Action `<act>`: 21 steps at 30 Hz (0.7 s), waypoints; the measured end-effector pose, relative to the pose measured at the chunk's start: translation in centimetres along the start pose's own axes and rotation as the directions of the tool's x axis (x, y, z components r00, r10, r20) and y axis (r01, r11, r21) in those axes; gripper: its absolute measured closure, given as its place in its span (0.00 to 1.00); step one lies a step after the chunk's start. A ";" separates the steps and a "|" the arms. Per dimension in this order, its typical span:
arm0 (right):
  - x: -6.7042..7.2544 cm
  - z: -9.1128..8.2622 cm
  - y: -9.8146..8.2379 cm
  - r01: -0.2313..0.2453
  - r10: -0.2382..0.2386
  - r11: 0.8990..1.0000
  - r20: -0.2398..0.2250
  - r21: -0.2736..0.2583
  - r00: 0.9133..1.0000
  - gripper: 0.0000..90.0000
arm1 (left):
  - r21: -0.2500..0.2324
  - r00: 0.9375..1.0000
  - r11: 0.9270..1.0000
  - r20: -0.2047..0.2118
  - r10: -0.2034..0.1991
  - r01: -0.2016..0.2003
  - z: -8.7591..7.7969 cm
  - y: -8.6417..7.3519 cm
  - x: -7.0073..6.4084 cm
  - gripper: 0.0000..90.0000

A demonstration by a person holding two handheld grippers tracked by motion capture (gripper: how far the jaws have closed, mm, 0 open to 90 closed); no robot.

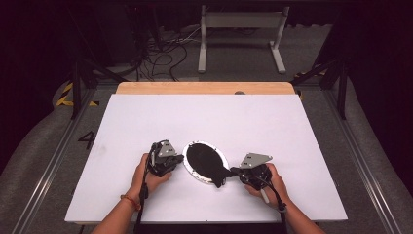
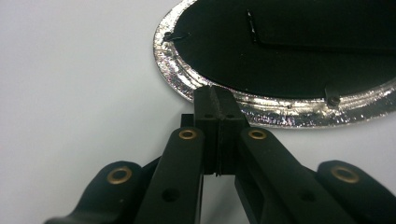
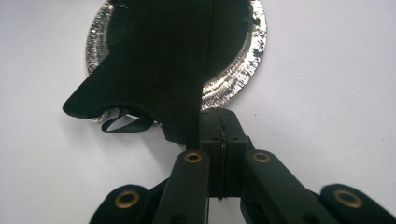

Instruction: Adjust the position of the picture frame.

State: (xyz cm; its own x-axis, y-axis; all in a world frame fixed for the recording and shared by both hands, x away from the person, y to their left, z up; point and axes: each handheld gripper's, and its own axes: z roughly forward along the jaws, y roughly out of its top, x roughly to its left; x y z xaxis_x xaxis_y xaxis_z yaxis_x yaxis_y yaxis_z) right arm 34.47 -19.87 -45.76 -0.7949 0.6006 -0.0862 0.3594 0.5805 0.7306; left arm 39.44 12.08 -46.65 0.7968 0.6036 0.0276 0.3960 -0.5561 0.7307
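Oval picture frame (image 1: 207, 162) lies face-down near front-centre of white table (image 1: 253, 122), black easel stand (image 3: 149, 74) up. Left gripper (image 2: 215, 100) clenched empty, tips touching silver rim, bracing; right gripper (image 3: 219, 122) clenched empty beside stand.

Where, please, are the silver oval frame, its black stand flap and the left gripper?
silver oval frame (image 2: 173, 70), left gripper view, on its shiny rim.
black stand flap (image 3: 154, 70), right gripper view, on the flap's flat middle.
left gripper (image 2: 217, 100), left gripper view, at its closed fingertips.
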 end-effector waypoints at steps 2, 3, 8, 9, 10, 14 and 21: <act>0.1 -0.2 -0.2 -0.004 0.004 1.000 -0.006 -0.011 1.000 1.00 | -0.002 1.000 1.000 -0.005 0.000 0.000 0.2 0.2 -0.1 1.00; 0.2 -0.3 -0.3 -0.006 0.006 1.000 -0.005 -0.016 1.000 1.00 | -0.002 1.000 1.000 -0.011 0.007 -0.007 0.4 0.4 -0.2 1.00; 0.3 -0.4 -0.7 -0.020 0.020 1.000 -0.001 -0.020 1.000 1.00 | -0.010 1.000 1.000 -0.018 0.016 -0.017 0.6 0.5 -0.2 1.00; 0.3 -0.4 -0.8 -0.015 0.015 1.000 0.001 -0.020 1.000 1.00 | -0.013 1.000 1.000 -0.021 0.014 -0.015 0.5 0.4 -0.2 0.97; 0.3 -0.4 -0.8 -0.020 0.020 1.000 0.001 -0.021 1.000 1.00 | -0.008 1.000 1.000 -0.014 0.015 -0.015 0.4 0.4 -0.3 0.96; 0.4 -0.6 -0.8 -0.013 0.013 0.999 -0.002 -0.030 1.000 0.99 | -0.002 1.000 1.000 0.019 0.018 -0.018 -0.1 0.1 -0.5 0.97; 0.4 -1.0 -0.8 -0.004 0.003 0.999 -0.011 -0.038 1.000 1.00 | 0.024 0.996 0.998 0.071 0.052 -0.054 -0.9 -0.4 -1.4 0.97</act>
State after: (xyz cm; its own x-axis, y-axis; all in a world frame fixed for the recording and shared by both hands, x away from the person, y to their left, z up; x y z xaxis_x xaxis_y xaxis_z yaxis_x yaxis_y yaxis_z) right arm 33.40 -20.64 -45.70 -0.7990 0.5965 -0.0762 0.3438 0.5571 0.7559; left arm 37.74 11.97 -46.37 0.8465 0.5321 0.0175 0.3632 -0.6012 0.7118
